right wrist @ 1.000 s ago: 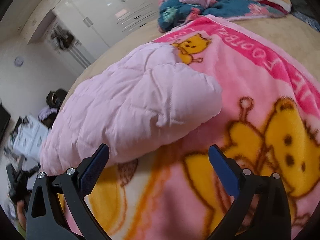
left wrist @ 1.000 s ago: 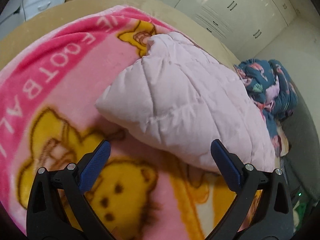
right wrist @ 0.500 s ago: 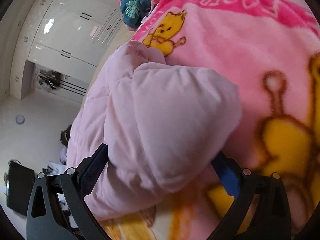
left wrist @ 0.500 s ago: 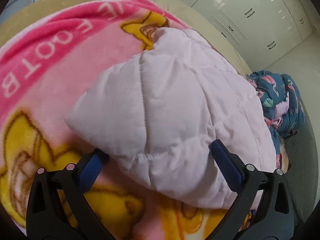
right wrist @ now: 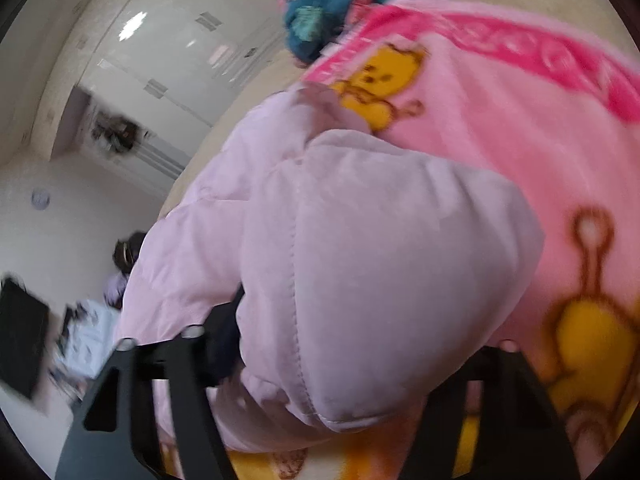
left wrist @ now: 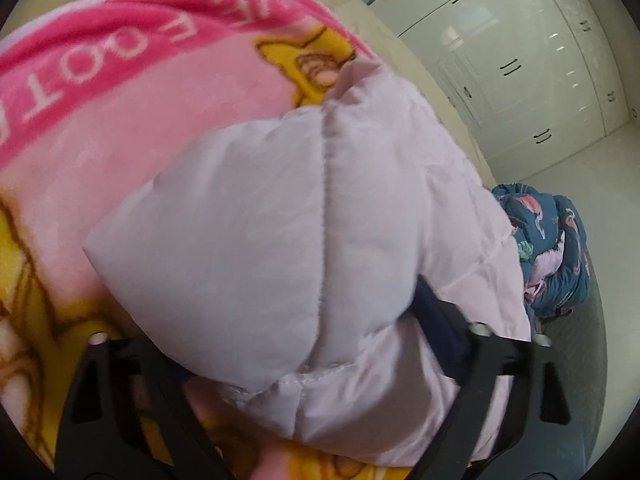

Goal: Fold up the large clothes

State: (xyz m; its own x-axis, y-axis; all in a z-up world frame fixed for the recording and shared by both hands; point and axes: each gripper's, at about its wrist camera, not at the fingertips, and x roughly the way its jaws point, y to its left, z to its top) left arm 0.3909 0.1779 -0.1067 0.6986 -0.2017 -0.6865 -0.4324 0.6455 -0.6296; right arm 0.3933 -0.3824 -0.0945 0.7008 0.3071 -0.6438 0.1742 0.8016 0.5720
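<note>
While the pale pink padded jacket (left wrist: 280,220) lies on the pink bear blanket (left wrist: 120,120) | left gripper (left wrist: 288,344) fingers apart, straddling its near corner at 6 o'clock | right gripper (right wrist: 352,356) likewise, fingers apart around jacket (right wrist: 380,272) | blue patterned bundle (left wrist: 556,248) at 3 o'clock

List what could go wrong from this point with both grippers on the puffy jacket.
1. The pale pink quilted jacket bulges between the fingers of the left gripper and the right gripper; the slick padded fabric might squeeze out of a shallow pinch.
2. The lower fingers lie against the pink cartoon blanket, so a closing grip might catch blanket fleece too and drag it along.
3. The thick fill might spring the fold open once released.
</note>
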